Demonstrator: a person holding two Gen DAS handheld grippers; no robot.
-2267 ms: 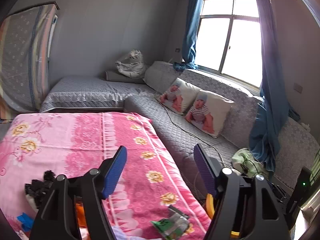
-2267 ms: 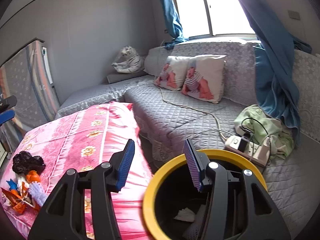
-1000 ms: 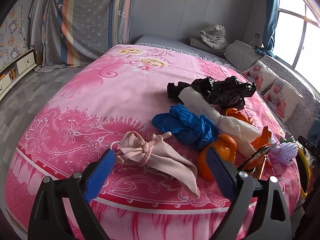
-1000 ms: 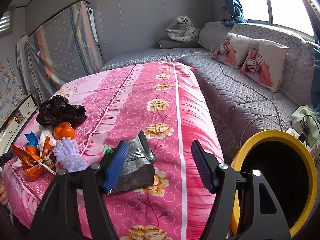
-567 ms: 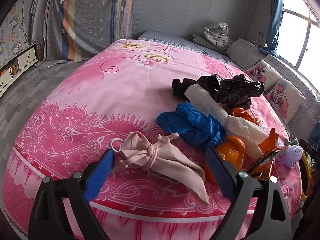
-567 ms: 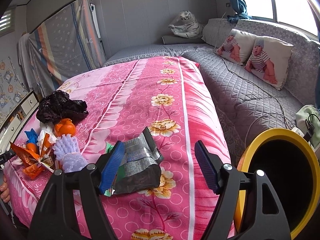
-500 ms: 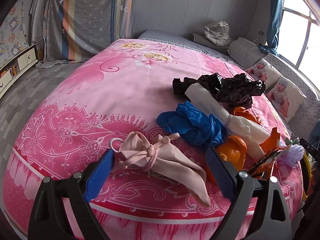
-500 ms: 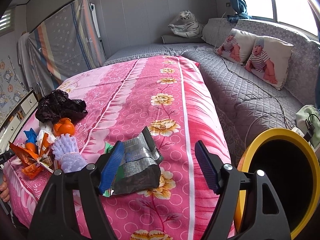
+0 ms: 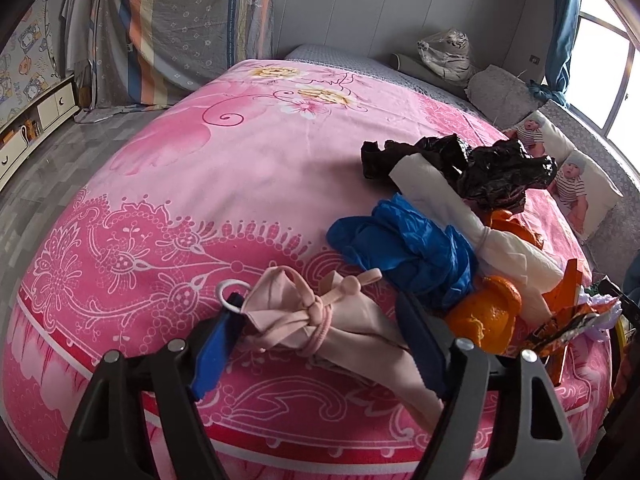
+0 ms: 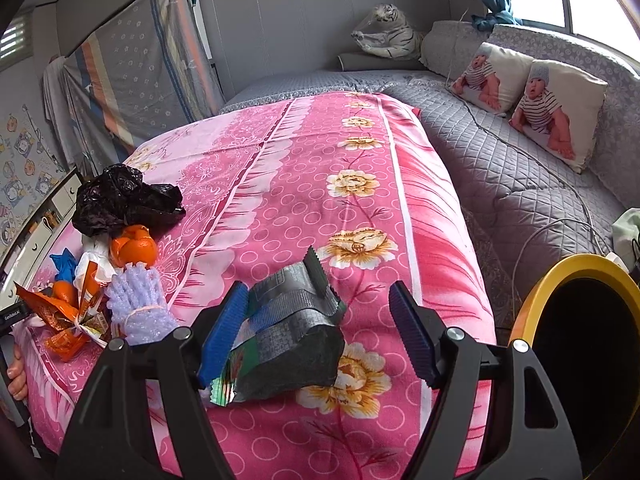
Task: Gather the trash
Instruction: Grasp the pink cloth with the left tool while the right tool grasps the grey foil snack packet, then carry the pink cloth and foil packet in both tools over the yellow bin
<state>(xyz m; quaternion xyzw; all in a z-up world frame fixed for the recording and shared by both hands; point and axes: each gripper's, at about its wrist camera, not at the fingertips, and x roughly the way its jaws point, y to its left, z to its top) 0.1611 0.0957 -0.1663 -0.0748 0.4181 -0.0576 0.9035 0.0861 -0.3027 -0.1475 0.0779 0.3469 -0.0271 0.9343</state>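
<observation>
Now the left gripper point(image 9: 320, 344) stands with its jaws apart around a knotted beige cloth bundle point(image 9: 320, 320) at the near edge of the bed point(image 9: 240, 184). Against half a second ago, it sits closer, so the blue pads now flank the bundle. Just right of it lie a crumpled blue glove point(image 9: 404, 248), a piece of orange peel point(image 9: 486, 312), a tied white bag point(image 9: 472, 220) and a shiny black plastic bag point(image 9: 492, 168), all touching in one heap on the soft pink flowered blanket.

From the right wrist, this heap is at the far left: the black bag point(image 10: 120, 200), an orange point(image 10: 134, 248), a lilac foam net point(image 10: 140, 304) and an orange wrapper point(image 10: 60, 320). The right gripper point(image 10: 316, 332) is also spread wide, hovering over a creased silver foil packet point(image 10: 288, 336); its left pad is just beside the packet. This view is almost unchanged. At the right edge stands a round bin with a yellow rim point(image 10: 532, 296), beside the bed. Behind lies a grey quilted sofa point(image 10: 500, 184) with two baby-print pillows point(image 10: 556, 112).
</observation>
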